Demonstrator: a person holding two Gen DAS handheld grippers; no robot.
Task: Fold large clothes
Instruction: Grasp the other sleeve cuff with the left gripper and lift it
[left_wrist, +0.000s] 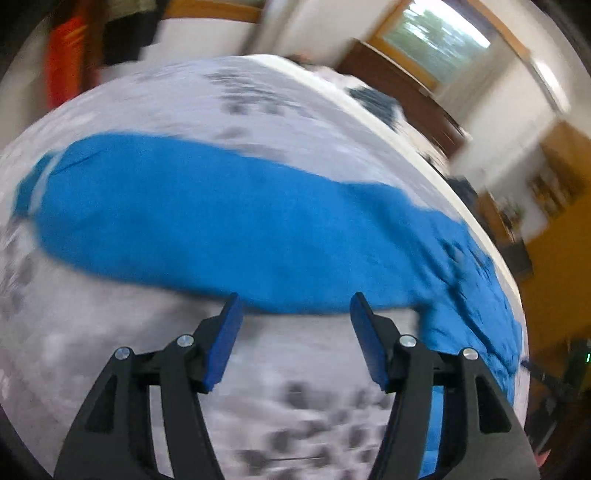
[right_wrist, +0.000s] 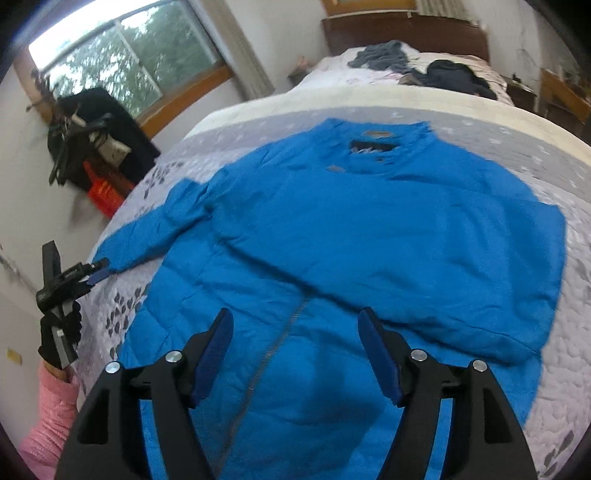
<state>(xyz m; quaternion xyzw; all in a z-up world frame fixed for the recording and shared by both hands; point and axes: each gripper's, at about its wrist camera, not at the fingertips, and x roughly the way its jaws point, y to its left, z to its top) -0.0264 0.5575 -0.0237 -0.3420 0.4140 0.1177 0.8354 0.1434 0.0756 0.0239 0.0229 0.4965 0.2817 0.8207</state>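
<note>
A large bright blue jacket (right_wrist: 354, 236) lies spread flat, front side up, on a grey patterned quilt (right_wrist: 524, 147) covering a bed. Its collar points to the far end of the bed and its hem lies at the near edge. A grey zip runs down the near front. The sleeve on the scene's right is already folded across the body. The other sleeve (right_wrist: 147, 236) stretches out to the left, its long axis running from the shoulder down toward the near left edge of the bed.

The left tool (right_wrist: 96, 271), held in a black-gloved hand (right_wrist: 61, 332) with a pink sleeve cuff below, sits right at that sleeve's cuff. From the right wrist view it may already touch the fabric, though this is too small to confirm. The left wrist view is motion-blurred and shows the left tool's jaws wide apart and empty, the sleeve lying crosswise just beyond the tips.

The right tool (right_wrist: 295, 354) hovers over the near hem beside the zip, jaws wide, holding nothing.

The left tool is clearly nearer the unfolded sleeve, so it likely takes the next fold.
</note>
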